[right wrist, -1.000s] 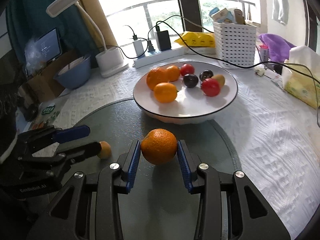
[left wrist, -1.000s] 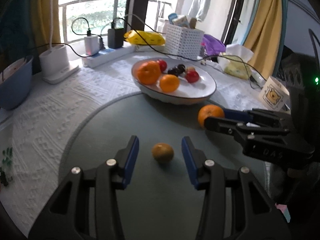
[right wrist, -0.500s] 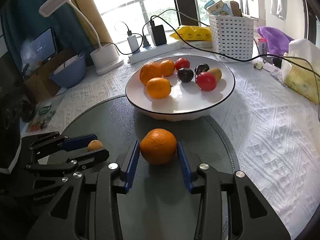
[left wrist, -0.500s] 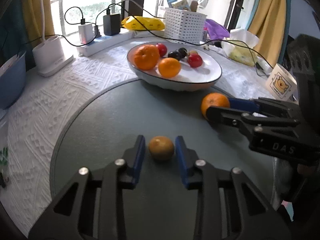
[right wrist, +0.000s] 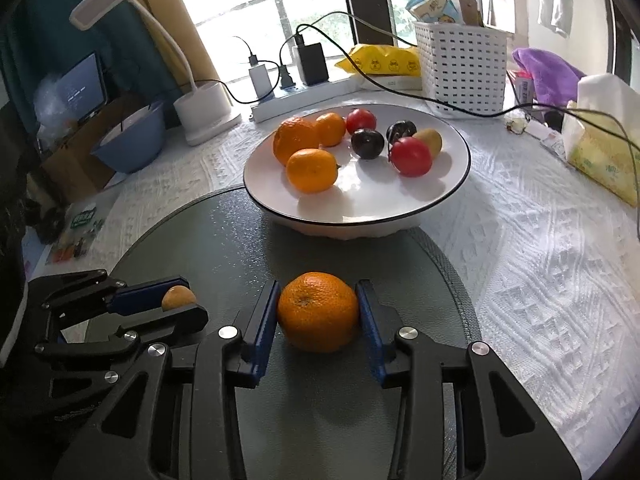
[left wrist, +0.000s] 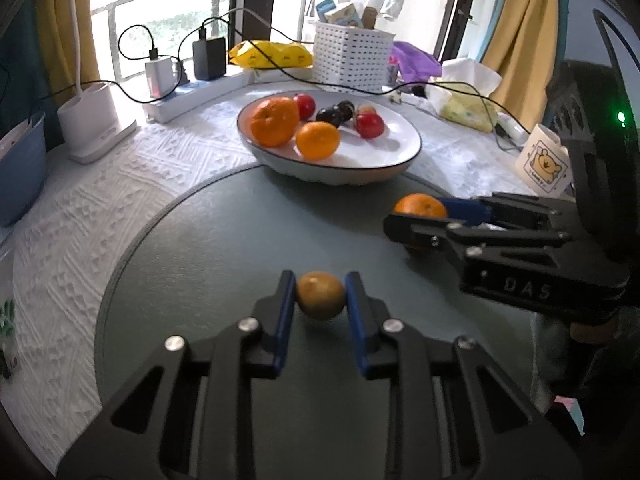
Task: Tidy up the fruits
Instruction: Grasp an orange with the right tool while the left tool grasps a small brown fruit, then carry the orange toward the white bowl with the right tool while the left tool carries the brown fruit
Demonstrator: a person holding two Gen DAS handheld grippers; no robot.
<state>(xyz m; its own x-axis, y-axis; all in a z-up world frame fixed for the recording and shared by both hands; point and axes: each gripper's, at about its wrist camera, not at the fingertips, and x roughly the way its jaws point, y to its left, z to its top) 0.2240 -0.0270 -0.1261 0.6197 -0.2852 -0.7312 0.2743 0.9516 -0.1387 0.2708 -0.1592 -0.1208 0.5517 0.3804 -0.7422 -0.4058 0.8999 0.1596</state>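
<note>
A small brown kiwi-like fruit (left wrist: 320, 296) sits on the dark round mat (left wrist: 200, 248), and my left gripper (left wrist: 320, 280) is shut on it, both blue pads against its sides. To the right, an orange (right wrist: 318, 312) rests on the same mat between the pads of my right gripper (right wrist: 318, 286), whose jaws are closing and touch its sides. Each wrist view shows the other gripper: the right gripper (left wrist: 416, 216) with the orange (left wrist: 420, 205), the left gripper (right wrist: 192, 300) with the brown fruit (right wrist: 178, 296). Beyond stands a white plate (right wrist: 460, 184) holding oranges, red fruits, dark plums and a kiwi.
Behind the plate are a white basket (right wrist: 460, 68), a power strip (right wrist: 304, 98) with chargers and cables, and a lamp base (right wrist: 204, 108). A blue bowl (right wrist: 132, 140) is at the left, a tissue pack (right wrist: 600, 160) at the right, and a mug (left wrist: 544, 164) near the right gripper.
My left jaws have closed from wide open onto the brown fruit. The right jaws loosened slightly around the orange, then came back onto it. Neither hand has shifted much.
</note>
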